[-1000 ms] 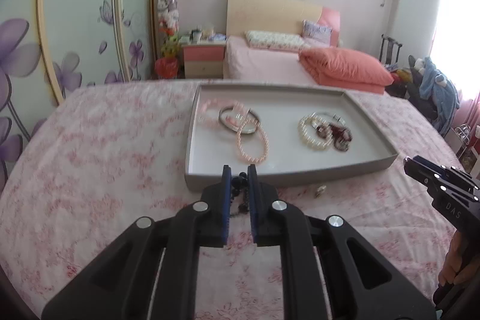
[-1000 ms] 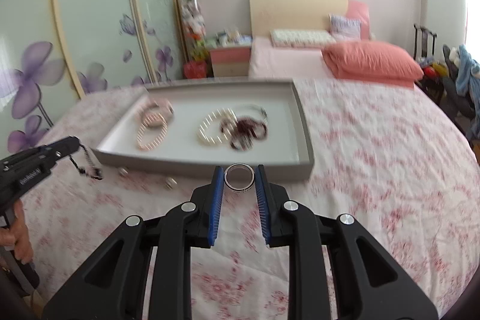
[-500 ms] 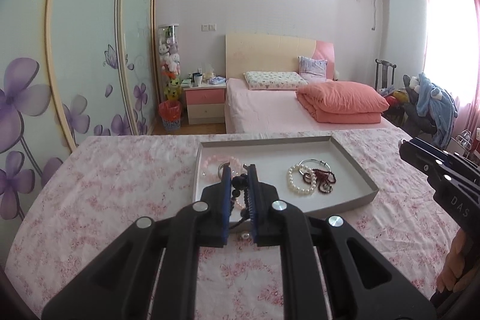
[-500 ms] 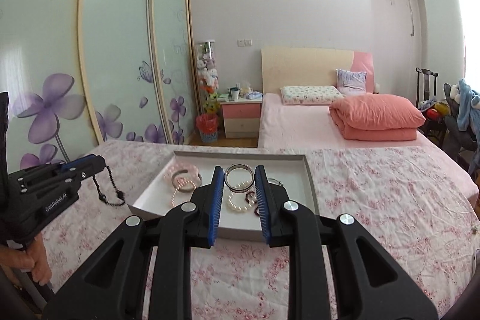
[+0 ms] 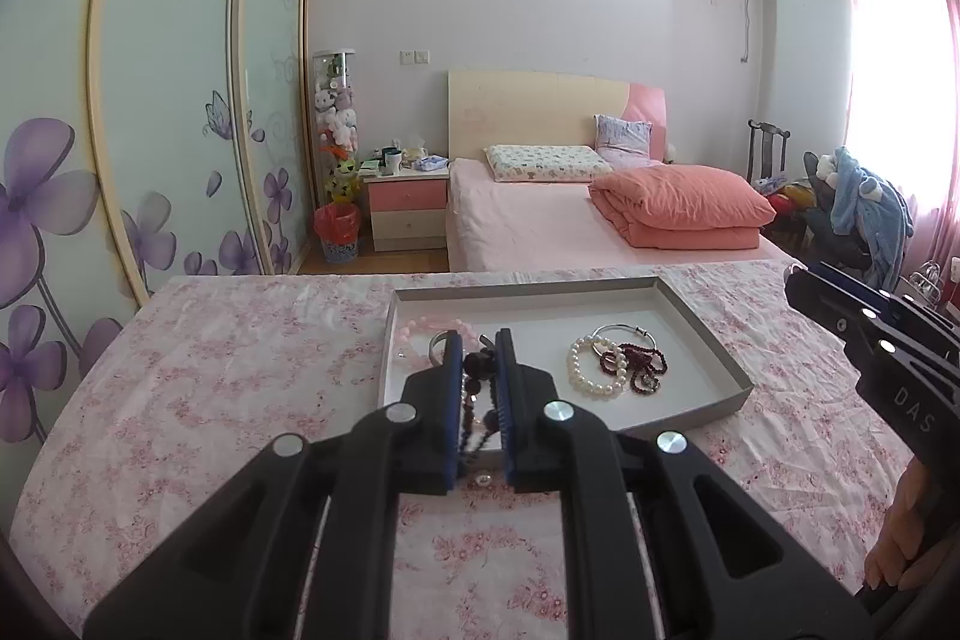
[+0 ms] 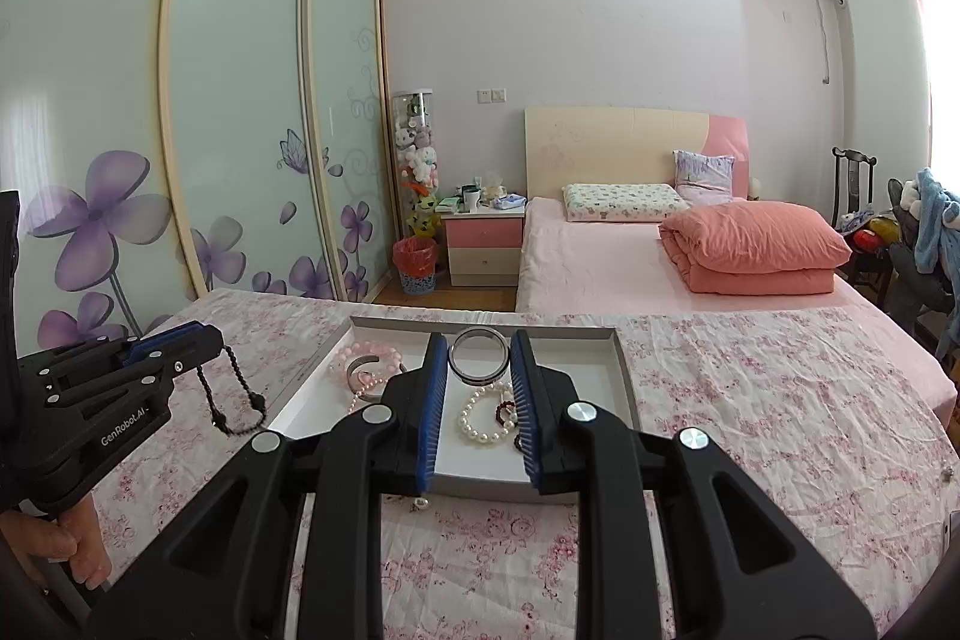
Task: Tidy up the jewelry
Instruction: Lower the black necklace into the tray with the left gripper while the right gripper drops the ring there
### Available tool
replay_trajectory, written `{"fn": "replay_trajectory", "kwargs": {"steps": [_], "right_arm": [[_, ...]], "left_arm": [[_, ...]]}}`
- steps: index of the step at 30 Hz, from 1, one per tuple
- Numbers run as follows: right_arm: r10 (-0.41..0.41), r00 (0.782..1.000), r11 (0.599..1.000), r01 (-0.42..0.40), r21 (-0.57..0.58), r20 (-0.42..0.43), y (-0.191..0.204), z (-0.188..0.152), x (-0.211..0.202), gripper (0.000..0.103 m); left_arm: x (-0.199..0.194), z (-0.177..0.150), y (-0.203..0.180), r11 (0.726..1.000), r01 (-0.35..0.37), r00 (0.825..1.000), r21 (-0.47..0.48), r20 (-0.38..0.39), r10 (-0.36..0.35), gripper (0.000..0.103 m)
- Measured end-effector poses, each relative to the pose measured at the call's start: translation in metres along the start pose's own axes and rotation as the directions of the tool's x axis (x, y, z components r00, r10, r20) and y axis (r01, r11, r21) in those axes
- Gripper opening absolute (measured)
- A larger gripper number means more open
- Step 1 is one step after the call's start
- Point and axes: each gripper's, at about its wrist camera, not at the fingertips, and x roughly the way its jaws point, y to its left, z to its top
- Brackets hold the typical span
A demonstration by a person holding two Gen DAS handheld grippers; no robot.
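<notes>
The dark bead bracelet (image 6: 231, 394) is dangling from the left gripper (image 5: 479, 361), its fingers pinched nearly closed on the strand, while the right gripper (image 6: 478, 355) is clamping a silver bangle (image 6: 478, 353) between narrow-set fingers; both pieces are hanging above the near edge of the grey tray (image 5: 714, 340). Inside the tray a pink bead bracelet (image 5: 432, 325), pearl bracelet (image 5: 591, 370) and dark red beads (image 5: 630, 364) are already lying. On the floral bedspread (image 5: 210, 388), a small silver piece (image 6: 422, 502) is waiting just beside the tray's near edge, and another (image 6: 947, 472) towards the bed's right edge, so sorting looks over halfway done.

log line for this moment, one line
left gripper: shut on dark bead bracelet | right gripper: shut on metal bangle | both above tray
</notes>
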Motion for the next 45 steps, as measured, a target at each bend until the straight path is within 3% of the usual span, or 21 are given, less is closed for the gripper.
{"fn": "replay_trajectory", "kwargs": {"steps": [12, 25, 36, 37, 38, 39, 40, 45], "right_arm": [[-0.027, 1.000, 0.999, 0.026, 0.018, 0.013, -0.006, 0.011, 0.030, 0.023], [-0.042, 0.995, 0.998, 0.046, 0.046, -0.092, -0.021, 0.003, 0.110, 0.023], [-0.036, 0.986, 0.997, 0.047, 0.066, -0.160, -0.024, -0.006, 0.146, 0.023], [-0.037, 0.986, 0.997, 0.048, 0.065, -0.162, -0.024, -0.006, 0.147, 0.024], [-0.037, 0.985, 0.997, 0.048, 0.065, -0.166, -0.025, -0.007, 0.146, 0.033], [-0.036, 0.986, 0.997, 0.048, 0.067, -0.165, -0.025, -0.007, 0.144, 0.048], [-0.039, 0.987, 0.996, 0.050, 0.069, -0.155, -0.026, -0.008, 0.141, 0.054], [-0.045, 0.988, 0.996, 0.056, 0.076, -0.147, -0.030, -0.008, 0.132, 0.054]], "left_arm": [[0.036, 0.009, 0.006, 1.000, -0.010, 1.000, -0.010, -0.018, 0.010, 0.012], [0.102, 0.024, 0.007, 1.000, 0.022, 0.997, -0.018, -0.068, -0.023, 0.012], [0.149, 0.015, 0.008, 0.999, 0.031, 0.990, -0.031, -0.139, -0.035, 0.012], [0.151, 0.013, 0.008, 0.999, 0.031, 0.989, -0.037, -0.144, -0.036, 0.012], [0.153, 0.013, 0.010, 0.999, 0.030, 0.989, -0.043, -0.146, -0.036, 0.014], [0.154, 0.012, 0.012, 0.998, 0.032, 0.988, -0.051, -0.148, -0.039, 0.014], [0.155, 0.011, 0.014, 0.998, 0.031, 0.988, -0.059, -0.152, -0.040, 0.017], [0.153, 0.010, 0.029, 0.994, 0.017, 0.988, -0.103, -0.153, -0.033, 0.018]]}}
